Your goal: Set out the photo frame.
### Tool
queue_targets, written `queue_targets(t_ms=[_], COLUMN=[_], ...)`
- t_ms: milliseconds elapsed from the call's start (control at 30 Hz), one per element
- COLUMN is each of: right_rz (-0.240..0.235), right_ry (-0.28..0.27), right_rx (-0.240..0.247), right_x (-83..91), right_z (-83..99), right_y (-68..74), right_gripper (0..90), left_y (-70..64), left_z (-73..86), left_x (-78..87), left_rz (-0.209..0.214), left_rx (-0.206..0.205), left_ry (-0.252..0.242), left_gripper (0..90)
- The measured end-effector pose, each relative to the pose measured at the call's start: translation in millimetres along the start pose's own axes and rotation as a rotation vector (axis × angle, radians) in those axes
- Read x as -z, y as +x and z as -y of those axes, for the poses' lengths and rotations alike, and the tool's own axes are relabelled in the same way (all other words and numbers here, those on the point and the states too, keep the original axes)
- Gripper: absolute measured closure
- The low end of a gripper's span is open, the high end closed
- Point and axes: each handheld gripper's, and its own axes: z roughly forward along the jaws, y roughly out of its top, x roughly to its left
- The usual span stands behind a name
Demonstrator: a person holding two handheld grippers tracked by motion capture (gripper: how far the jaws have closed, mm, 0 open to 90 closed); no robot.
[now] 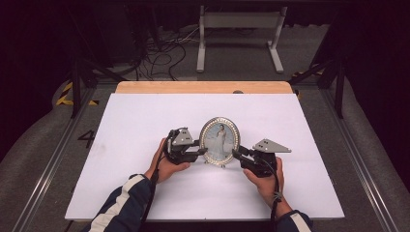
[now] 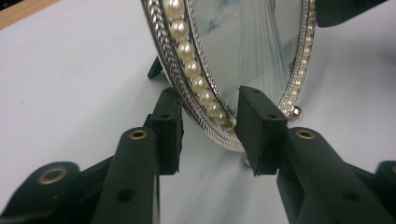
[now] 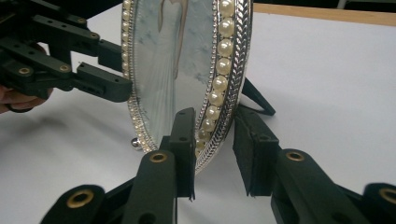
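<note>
A: How many things are on the table [image 1: 145, 121]?

B: One frame [image 1: 220, 140], oval, rimmed with one ring of pearls [image 2: 192, 69], standing upright near the middle. Two grippers flank it.

A: Jaws?

B: The left gripper [image 1: 199, 152] straddles the frame's left edge, jaws spread, one in front, one behind; I can't see either pad pressing. The right gripper [image 1: 237, 154] does likewise at the right edge, jaws apart with a gap on the back side.

A: Any writing?

B: None on the frame; its picture shows a figure in a white dress. A "4" [image 1: 87, 138] is marked on the floor left of the table.
</note>
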Motion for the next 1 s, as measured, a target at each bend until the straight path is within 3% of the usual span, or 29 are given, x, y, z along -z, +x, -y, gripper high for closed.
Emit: queue_targets(t_ms=[133,267,533,667,900,1000], right_rz=[0.01,-0.001,0.0,0.01,0.02,0.029], right_ry=[-0.008,-0.012,-0.02,-0.021,-0.028,-0.034], right_rx=[0.002,0.003,-0.001,0.003,0.016,0.018], right_x=[-0.4,-1.9,-5.1,-6.2,-3.3,-0.1], right_z=[-1.1,-2.5,-5.6,-5.9,-5.8,-6.1], right_y=[0.2,0.6,-0.9,-0.3,-0.9,-2.5], right_gripper=[73.0,73.3,72.8,71.8,70.0,69.0], left_y=[-3.2,-3.2,-7.4,-7.5,-7.8,-6.9], left_z=[-1.3,1.3,3.3,4.4,3.5,3.4], left_x=[1.9,2.6,2.6,1.9,3.5,5.3], left_rz=[-0.009,-0.008,-0.015,-0.005,-0.016,-0.02], left_rx=[-0.024,-0.01,-0.027,-0.01,-0.016,-0.004], left_ry=[0.01,0.02,0.036,0.021,0.007,-0.022], left_gripper=[65.0,64.9,65.4,64.3,60.9,59.8])
